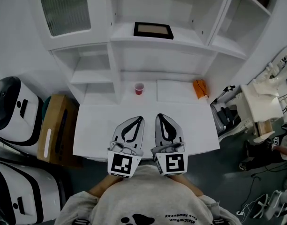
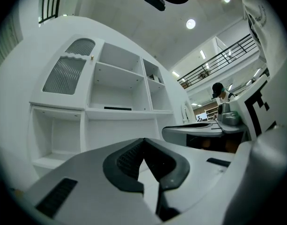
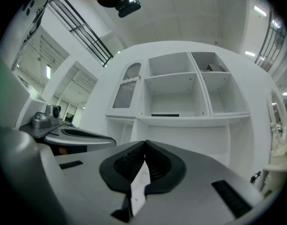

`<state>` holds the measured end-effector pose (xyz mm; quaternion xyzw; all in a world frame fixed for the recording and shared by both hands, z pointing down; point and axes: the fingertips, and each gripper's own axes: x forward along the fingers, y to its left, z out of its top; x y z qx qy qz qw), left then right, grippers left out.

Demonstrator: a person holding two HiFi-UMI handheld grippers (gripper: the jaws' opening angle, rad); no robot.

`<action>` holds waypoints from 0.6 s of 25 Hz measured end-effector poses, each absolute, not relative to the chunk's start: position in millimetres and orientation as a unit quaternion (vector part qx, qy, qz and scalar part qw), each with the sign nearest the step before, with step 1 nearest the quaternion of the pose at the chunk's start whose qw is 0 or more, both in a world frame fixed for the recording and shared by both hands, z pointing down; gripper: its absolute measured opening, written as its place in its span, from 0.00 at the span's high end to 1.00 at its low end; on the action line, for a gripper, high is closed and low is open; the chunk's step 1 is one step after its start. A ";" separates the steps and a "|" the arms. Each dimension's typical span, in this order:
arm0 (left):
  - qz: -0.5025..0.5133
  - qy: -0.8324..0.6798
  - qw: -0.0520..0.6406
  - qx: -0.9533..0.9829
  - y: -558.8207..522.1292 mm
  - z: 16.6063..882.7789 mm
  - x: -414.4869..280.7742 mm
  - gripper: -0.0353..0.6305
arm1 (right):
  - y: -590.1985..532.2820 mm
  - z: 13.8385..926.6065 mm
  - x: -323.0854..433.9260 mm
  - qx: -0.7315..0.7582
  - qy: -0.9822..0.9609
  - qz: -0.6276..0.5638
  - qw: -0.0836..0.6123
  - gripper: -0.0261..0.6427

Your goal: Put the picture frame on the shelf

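Note:
A black picture frame (image 1: 153, 30) lies flat on the middle shelf (image 1: 181, 40) of the white cabinet; it shows as a thin dark strip (image 2: 117, 108) in the left gripper view and as the same frame (image 3: 165, 115) in the right gripper view. My left gripper (image 1: 139, 119) and right gripper (image 1: 159, 116) rest side by side over the white table (image 1: 96, 130) near its front edge, well short of the shelf. Both are shut with tips touching and nothing between them.
A red cup (image 1: 139, 88) stands at the back of the table under the shelf. An orange object (image 1: 200, 88) lies at the back right. A cardboard box (image 1: 56, 128) and white machines stand left of the table; chairs and equipment are at the right.

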<state>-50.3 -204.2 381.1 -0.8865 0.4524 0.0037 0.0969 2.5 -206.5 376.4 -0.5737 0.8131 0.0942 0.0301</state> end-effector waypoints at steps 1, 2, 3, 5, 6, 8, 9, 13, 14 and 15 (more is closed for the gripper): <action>-0.005 0.451 0.090 -0.888 -202.6 385.6 -51.3 0.92 | -205.1 377.3 1.3 -0.573 0.814 0.095 0.027 0.91; -0.010 0.449 0.086 -0.889 -201.4 389.0 -52.0 0.92 | -203.9 377.7 0.1 -0.572 0.814 0.097 0.023 0.91; -0.012 0.448 0.084 -0.890 -200.4 391.0 -52.5 0.92 | -203.0 377.5 -1.1 -0.571 0.815 0.100 0.020 0.91; -0.011 0.447 0.086 -0.890 -199.0 392.2 -54.1 0.92 | -201.4 376.3 -3.9 -0.567 0.816 0.107 0.019 0.91; -0.009 0.446 0.088 -0.890 -198.7 392.3 -55.2 0.92 | -200.8 375.9 -5.2 -0.566 0.817 0.109 0.019 0.91; -0.006 0.445 0.086 -0.891 -198.3 393.2 -56.6 0.92 | -199.9 376.8 -6.6 -0.564 0.819 0.107 0.020 0.91; -0.005 0.445 0.083 -0.892 -197.9 393.9 -57.0 0.92 | -199.6 377.7 -6.7 -0.564 0.819 0.104 0.020 0.91; -0.007 0.440 0.085 -0.894 -196.7 395.1 -57.5 0.92 | -202.0 374.4 -6.9 -0.562 0.820 0.103 0.020 0.91; -0.003 0.439 0.088 -0.894 -196.6 394.1 -57.4 0.92 | -202.8 373.4 -7.6 -0.562 0.820 0.103 0.020 0.91; 0.003 0.438 0.087 -0.895 -196.5 393.0 -57.2 0.92 | -203.1 373.1 -8.5 -0.562 0.821 0.102 0.019 0.91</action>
